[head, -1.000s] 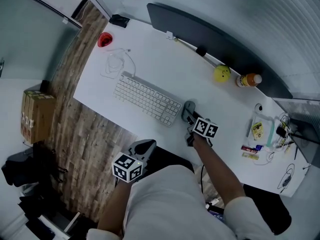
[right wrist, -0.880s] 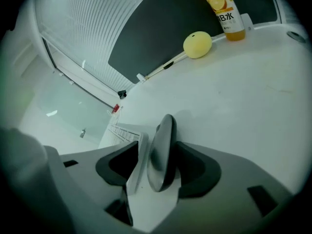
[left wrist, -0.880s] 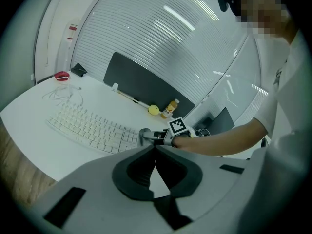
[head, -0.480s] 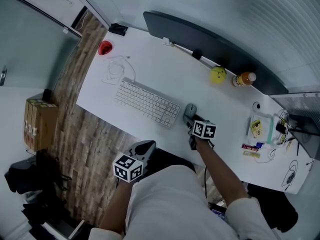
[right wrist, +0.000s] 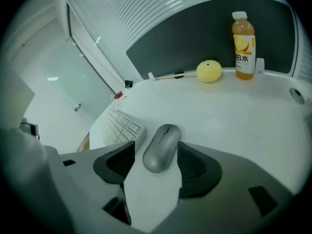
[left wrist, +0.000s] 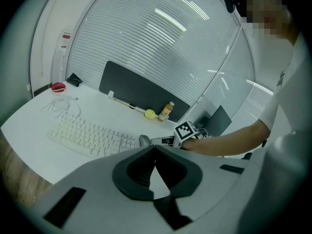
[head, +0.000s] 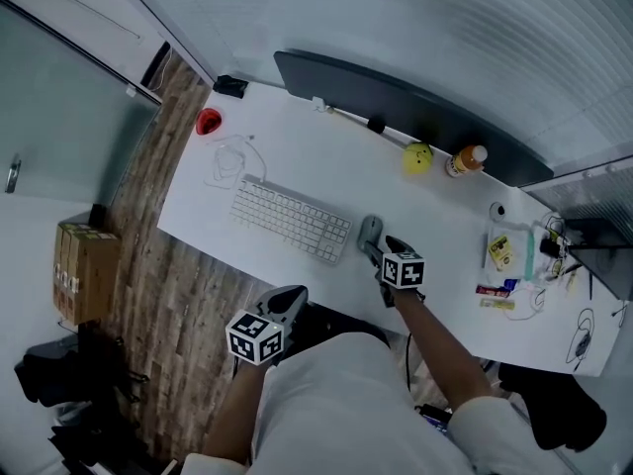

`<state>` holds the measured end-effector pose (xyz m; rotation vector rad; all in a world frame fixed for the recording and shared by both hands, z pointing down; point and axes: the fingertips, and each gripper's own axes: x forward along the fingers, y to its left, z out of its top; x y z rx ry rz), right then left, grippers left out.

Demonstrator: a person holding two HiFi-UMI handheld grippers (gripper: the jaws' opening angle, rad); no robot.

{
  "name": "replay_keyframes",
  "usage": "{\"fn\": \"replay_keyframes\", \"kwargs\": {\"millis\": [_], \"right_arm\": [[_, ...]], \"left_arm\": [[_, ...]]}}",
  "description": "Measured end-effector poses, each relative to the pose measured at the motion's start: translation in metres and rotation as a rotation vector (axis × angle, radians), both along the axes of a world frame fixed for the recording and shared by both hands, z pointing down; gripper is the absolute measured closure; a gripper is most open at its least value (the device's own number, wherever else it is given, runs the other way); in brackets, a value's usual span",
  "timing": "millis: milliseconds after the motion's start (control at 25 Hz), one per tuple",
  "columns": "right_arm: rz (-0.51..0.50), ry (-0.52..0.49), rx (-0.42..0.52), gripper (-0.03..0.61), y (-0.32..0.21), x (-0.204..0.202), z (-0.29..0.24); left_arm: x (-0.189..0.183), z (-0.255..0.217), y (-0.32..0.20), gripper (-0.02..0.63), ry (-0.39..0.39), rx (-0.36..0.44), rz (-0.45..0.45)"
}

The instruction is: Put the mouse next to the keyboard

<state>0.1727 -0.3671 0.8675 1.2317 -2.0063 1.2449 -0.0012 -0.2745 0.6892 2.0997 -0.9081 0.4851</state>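
Right gripper view shows your right gripper (right wrist: 156, 152) with its jaws spread apart on either side of the grey mouse (right wrist: 163, 143). The mouse lies flat on the white desk (right wrist: 234, 111), just beside the right end of the keyboard (right wrist: 122, 125). Your left gripper (left wrist: 155, 149) hangs off the desk's near edge, jaws pressed together on nothing.

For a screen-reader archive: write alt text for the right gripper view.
A grey mouse lies on the white desk between the right gripper's open jaws, beside a white keyboard. A yellow ball and orange drink bottle stand behind.
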Motion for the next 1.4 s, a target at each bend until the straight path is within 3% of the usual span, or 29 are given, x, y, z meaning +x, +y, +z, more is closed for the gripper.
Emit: {"fn": "replay_keyframes", "kwargs": {"millis": [280,600,1400], "right_arm": [[-0.028,0.068,0.110,0.416,0.009,0.003,-0.033],[0.002,0.123,0.174,0.509,0.036,-0.003,-0.063],[0.136,0.235,0.359,0.540,0.113,-0.083,-0.165]], "left_arm": [[-0.005,-0.009,-0.002,0.597,0.009,0.049,0.045],[-0.035,-0.016,0.006,0.597,0.042,0.087,0.095],[-0.150,-0.049,0.031,0.596,0.099,0.244,0.214]]}}
